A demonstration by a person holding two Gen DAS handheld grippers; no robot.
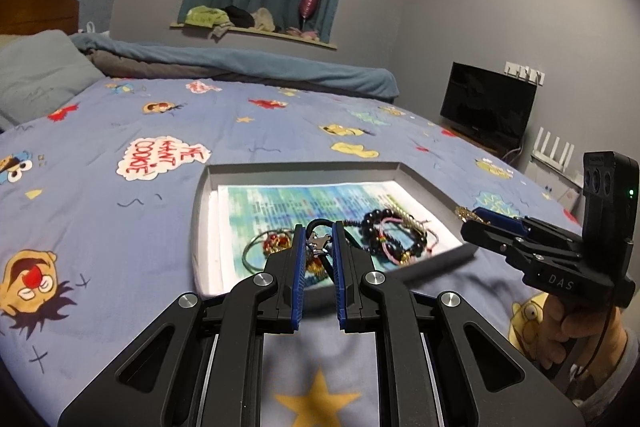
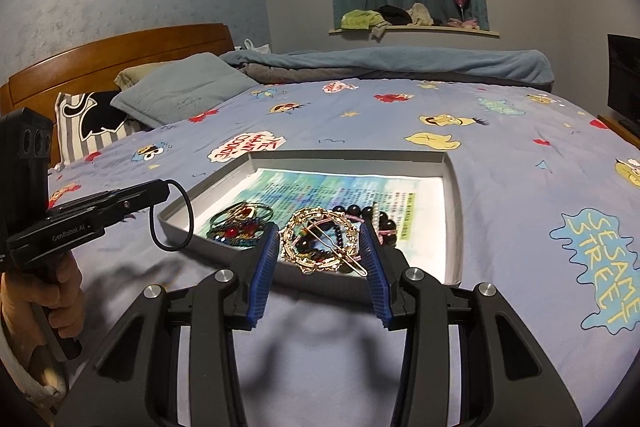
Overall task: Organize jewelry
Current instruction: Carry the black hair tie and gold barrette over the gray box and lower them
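Observation:
A shallow grey tray lined with a blue-green printed sheet lies on the bed. It holds a black bead bracelet, a pink cord bracelet and a red-and-gold ornament. My left gripper is shut on a black cord with a small silver charm, held over the tray's near edge; the cord loop hangs from it in the right wrist view. My right gripper is shut on a round gold hair clip above the tray; it also shows in the left wrist view.
The bed has a blue cartoon-print sheet. Pillows and a wooden headboard are at the far left. A folded blue blanket lies along the far side. A black TV stands at the right.

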